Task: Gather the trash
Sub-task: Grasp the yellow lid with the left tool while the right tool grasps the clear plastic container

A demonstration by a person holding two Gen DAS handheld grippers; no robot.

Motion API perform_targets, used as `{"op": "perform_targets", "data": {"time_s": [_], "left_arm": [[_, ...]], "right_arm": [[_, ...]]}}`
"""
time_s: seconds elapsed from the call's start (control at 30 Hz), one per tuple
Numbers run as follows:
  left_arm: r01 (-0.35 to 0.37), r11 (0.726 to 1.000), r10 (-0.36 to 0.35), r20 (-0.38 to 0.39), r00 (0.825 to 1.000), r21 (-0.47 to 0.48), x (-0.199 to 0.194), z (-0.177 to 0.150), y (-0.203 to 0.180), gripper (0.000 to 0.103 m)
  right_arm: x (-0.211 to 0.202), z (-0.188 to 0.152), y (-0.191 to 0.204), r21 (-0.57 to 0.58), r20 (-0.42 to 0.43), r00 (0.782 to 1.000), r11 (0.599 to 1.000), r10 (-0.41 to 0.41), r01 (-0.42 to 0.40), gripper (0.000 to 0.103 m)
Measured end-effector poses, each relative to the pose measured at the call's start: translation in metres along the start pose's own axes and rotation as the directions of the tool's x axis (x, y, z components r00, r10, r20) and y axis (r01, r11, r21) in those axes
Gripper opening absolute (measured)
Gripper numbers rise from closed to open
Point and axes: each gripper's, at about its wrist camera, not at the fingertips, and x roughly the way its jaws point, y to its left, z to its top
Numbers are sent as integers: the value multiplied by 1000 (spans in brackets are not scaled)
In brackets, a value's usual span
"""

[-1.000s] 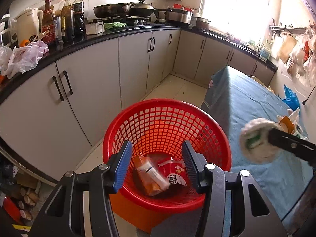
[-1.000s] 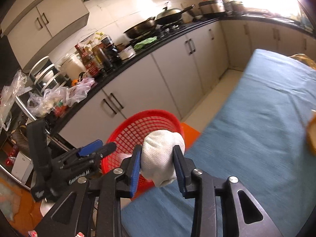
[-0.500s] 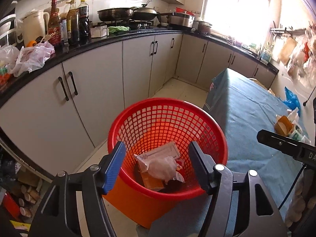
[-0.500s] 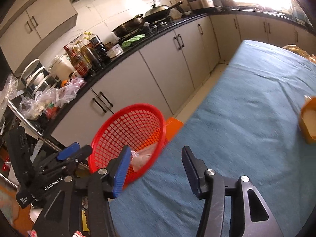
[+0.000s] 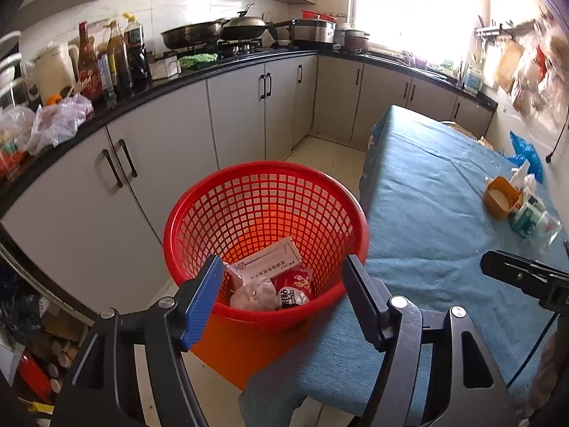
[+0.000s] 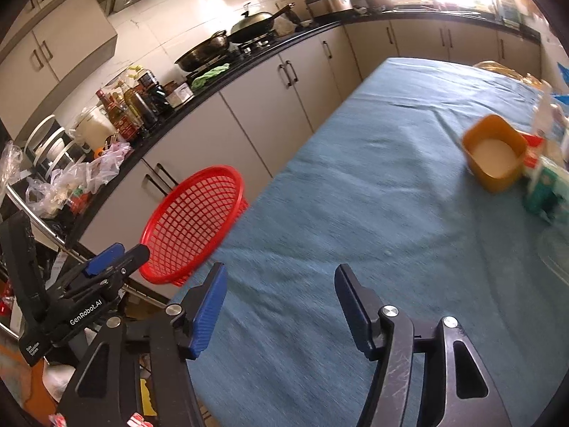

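A red mesh basket [image 5: 263,170] stands beside the blue-clothed table [image 5: 426,195] and holds a white crumpled wad [image 5: 254,293], a flat carton [image 5: 266,263] and a red packet [image 5: 295,291]. My left gripper [image 5: 281,274] hovers over the basket's near rim, its jaws opening with nothing between them. My right gripper [image 6: 281,274] is above the table's cloth [image 6: 355,213], jaws opening and empty; the basket [image 6: 192,224] lies to its left. An orange cup [image 6: 494,153] and a green-and-white packet [image 6: 544,185] sit at the table's far right.
The basket rests on an orange box [image 5: 231,352]. A black counter [image 5: 177,78] over grey cabinets carries bottles [image 5: 121,57], a kettle, plastic bags [image 5: 53,121] and pans [image 5: 213,32]. A tiled floor strip [image 5: 327,153] runs between cabinets and table.
My right gripper let go of the white wad, which now lies in the basket, then opened wide and swung right over the table. My left gripper's jaws widened.
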Motion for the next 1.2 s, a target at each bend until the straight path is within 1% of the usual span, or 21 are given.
{"op": "perform_targets", "data": {"time_s": [0.1,0.4,0.57,0.67,0.8,0.97,1.07,1.2], "left_arm": [[-19,999,19,7,1000,25,-5,-3,-11,69],[-28,997,28,-3,1000,74,-12,-7,-37,70],[-5,996,5,-9,1000,93,-17,-10,-53,70],[34,995,-32,-23,999,97,-16,-10,-63,71],[110,988,-105,-53,993,107,-15,-8,-87,71],[181,967,-173,-62,983,178,-12,-4,-131,71],[250,943,-237,-82,968,221,-5,1,-162,72],[317,916,-298,-113,948,245,11,13,-196,73]], "right_arm": [[-10,-5,-10,17,11,1000,1000,-11,11,68],[-44,-22,-46,70,46,998,997,-41,38,71],[-62,-33,-73,100,56,995,992,-84,78,71],[-79,-39,-98,137,65,990,984,-122,112,72],[-102,-45,-128,188,76,981,969,-179,163,74],[-131,-45,-165,239,99,961,943,-260,231,78],[-142,-41,-184,264,104,951,930,-293,257,81],[-143,-27,-200,272,116,943,924,-311,271,87]]}}
